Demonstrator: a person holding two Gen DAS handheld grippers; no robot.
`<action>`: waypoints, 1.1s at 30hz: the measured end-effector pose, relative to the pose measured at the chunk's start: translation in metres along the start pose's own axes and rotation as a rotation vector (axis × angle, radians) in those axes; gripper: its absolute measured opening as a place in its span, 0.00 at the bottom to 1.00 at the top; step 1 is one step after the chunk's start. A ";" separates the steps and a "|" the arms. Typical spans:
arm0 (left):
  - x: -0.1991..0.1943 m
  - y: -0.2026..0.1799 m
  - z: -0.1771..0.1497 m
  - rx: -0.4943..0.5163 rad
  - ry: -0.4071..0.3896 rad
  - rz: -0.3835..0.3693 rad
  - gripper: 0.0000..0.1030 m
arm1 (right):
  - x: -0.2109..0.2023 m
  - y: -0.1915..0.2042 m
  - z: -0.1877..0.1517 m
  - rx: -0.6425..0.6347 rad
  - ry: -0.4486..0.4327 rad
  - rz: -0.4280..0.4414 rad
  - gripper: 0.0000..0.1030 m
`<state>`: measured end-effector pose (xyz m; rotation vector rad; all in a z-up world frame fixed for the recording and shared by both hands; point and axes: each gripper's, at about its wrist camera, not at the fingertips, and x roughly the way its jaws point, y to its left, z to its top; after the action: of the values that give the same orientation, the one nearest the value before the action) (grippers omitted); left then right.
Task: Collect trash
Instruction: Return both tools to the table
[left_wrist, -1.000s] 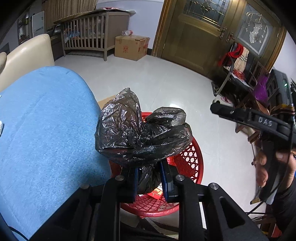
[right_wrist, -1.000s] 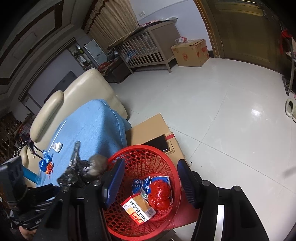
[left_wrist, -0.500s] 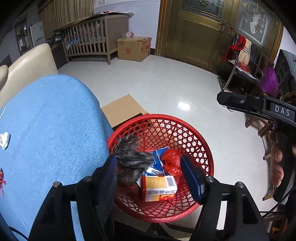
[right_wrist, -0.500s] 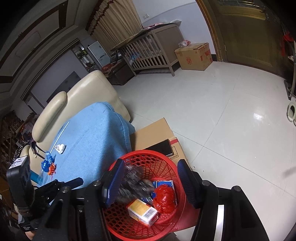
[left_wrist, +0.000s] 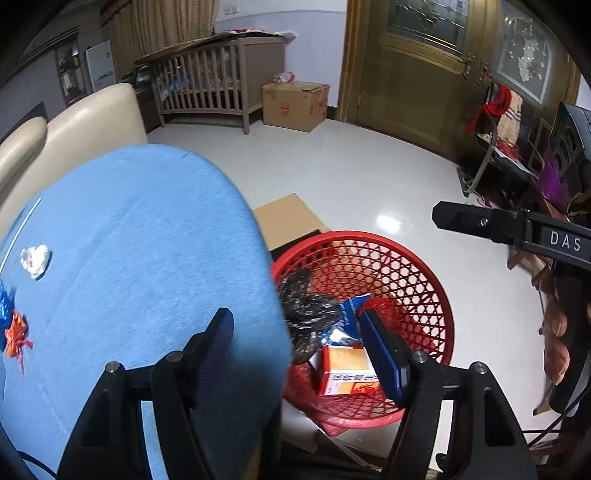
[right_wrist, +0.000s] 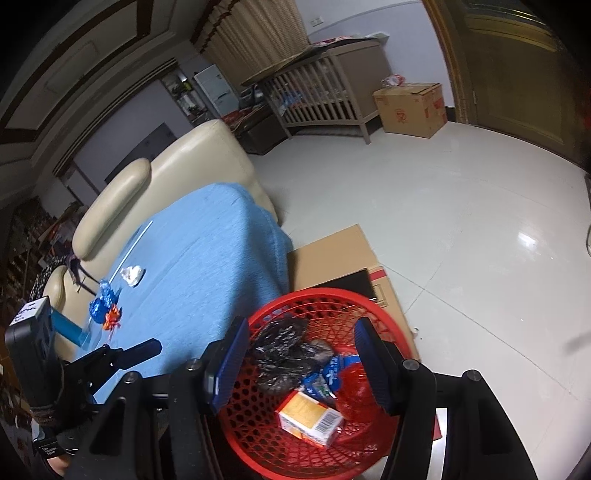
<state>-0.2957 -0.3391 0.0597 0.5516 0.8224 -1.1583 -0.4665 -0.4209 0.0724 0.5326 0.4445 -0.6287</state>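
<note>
Both grippers, left (left_wrist: 295, 345) and right (right_wrist: 299, 360), are seen released, empty. Tissue wad (left_wrist: 35, 260), far left on cloth (left_wrist: 147, 240): light, soft; best pinched across middle.

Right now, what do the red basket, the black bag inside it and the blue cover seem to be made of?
Red basket: probably moulded plastic, a glossy open lattice wall.
Black bag: thin plastic film, crumpled, with shiny highlights on the creases.
Blue cover: woven or knitted fabric, matte, with a fine texture and a soft draped edge; which fibre cannot be told.
</note>
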 end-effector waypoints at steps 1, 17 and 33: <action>-0.002 0.005 -0.002 -0.009 -0.004 0.007 0.69 | 0.003 0.006 0.000 -0.009 0.005 0.006 0.61; -0.054 0.135 -0.073 -0.316 -0.068 0.200 0.70 | 0.077 0.116 -0.010 -0.198 0.148 0.082 0.66; -0.099 0.252 -0.156 -0.642 -0.115 0.393 0.70 | 0.180 0.287 -0.016 -0.441 0.251 0.204 0.66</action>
<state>-0.1182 -0.0832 0.0382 0.0989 0.8817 -0.5131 -0.1533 -0.2924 0.0570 0.2300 0.7336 -0.2538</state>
